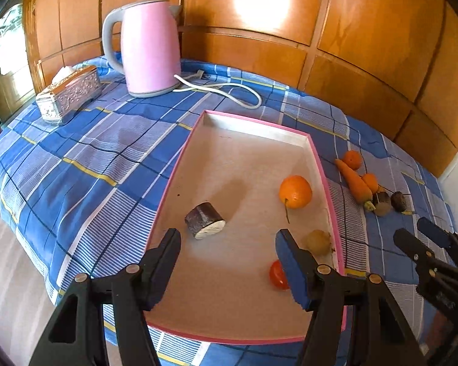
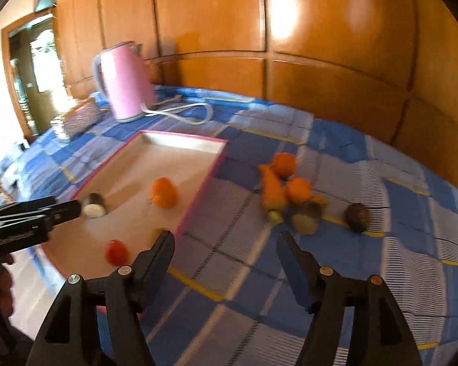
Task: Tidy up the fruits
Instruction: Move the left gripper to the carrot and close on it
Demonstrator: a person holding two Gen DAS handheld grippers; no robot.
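Pink-rimmed tray (image 1: 180,164) under our left gripper (image 1: 227,244), jaws wide and empty — orange (image 1: 295,191) ahead of them, our right gripper (image 2: 224,245) also spread empty, carrot (image 2: 270,190) pile just beyond.

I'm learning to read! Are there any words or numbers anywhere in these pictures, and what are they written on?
No text here can be read.
Left gripper: a strip of pale lettering on its black body in the right wrist view, too blurred to read.
Pink kettle: no label shows.
Silver tissue box: only an embossed pattern, no words.
Pink-rimmed tray: no writing shows.
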